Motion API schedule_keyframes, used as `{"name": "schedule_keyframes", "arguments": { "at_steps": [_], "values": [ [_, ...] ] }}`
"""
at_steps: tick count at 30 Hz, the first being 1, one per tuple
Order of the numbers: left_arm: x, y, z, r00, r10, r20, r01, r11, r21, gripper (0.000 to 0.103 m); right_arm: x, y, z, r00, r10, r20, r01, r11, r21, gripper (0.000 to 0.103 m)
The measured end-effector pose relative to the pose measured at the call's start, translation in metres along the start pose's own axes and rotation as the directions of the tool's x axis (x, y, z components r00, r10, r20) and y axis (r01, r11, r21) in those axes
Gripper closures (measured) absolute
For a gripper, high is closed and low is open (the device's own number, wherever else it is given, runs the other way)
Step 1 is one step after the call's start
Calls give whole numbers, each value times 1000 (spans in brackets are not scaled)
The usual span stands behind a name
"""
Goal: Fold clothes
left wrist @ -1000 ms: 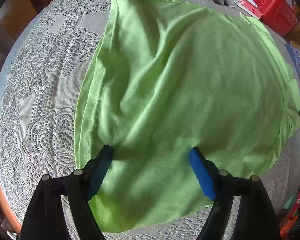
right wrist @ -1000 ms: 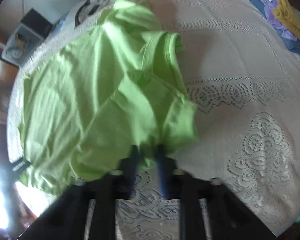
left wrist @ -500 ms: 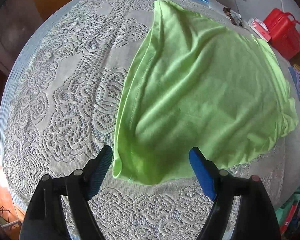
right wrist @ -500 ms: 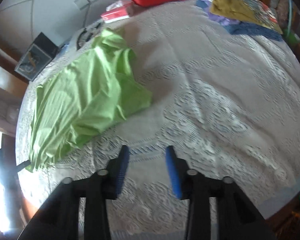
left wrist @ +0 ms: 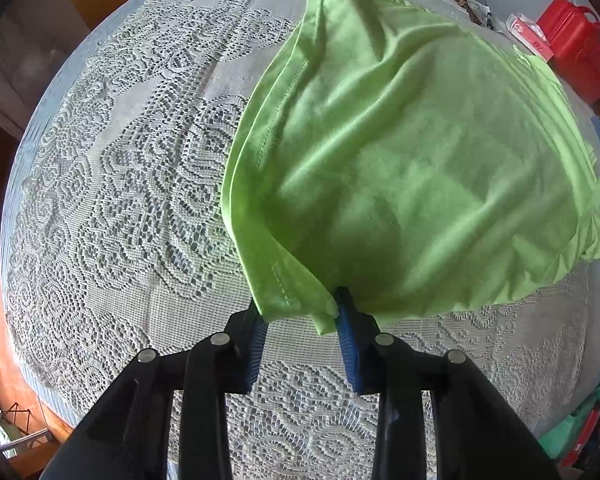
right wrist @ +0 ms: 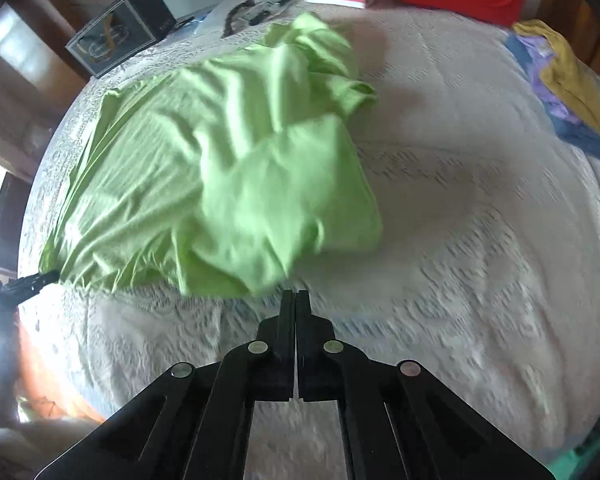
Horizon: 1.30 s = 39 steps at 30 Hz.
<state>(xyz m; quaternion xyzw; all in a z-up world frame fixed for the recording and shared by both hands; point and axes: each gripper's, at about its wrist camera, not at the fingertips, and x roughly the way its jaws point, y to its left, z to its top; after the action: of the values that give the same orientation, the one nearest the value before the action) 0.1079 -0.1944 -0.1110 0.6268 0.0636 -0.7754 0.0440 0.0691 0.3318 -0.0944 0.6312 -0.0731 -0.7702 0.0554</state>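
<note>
The left gripper (left wrist: pixel 300 312), wide a moment ago, is closing on the near corner of the green shirt (left wrist: pixel 400 168) on the table (left wrist: pixel 120 180), and the right gripper (right wrist: pixel 296 300) has pressed together empty beside it, so folding can start.

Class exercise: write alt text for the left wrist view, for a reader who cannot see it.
The left gripper is closing its blue pads on the hemmed corner of a lime green shirt spread over a white lace tablecloth. A red container stands behind.
</note>
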Motion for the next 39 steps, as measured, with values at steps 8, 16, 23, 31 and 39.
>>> {"name": "schedule_keyframes", "arguments": {
  "at_steps": [8,16,23,31,39],
  "values": [
    [-38,16,9,996,-90,14,91,995,-42,71,-11,-59,-30,996,55,74,-69,977,201,83],
    [-67,-44,27,987,-154,41,147,979,143,69,47,-2,19,982,181,57,-184,980,69,64],
    [-3,-135,48,971,-239,10,226,930,290,39,61,30,24,996,89,22,-88,995,-44,101],
    [28,-252,54,937,-345,-55,326,805,496,39,18,-13,-55,990,70,-123,-60,995,83,98],
    [49,-236,82,972,-234,-11,220,898,382,39,9,-57,-40,997,46,68,-62,964,259,71]
  ]
}}
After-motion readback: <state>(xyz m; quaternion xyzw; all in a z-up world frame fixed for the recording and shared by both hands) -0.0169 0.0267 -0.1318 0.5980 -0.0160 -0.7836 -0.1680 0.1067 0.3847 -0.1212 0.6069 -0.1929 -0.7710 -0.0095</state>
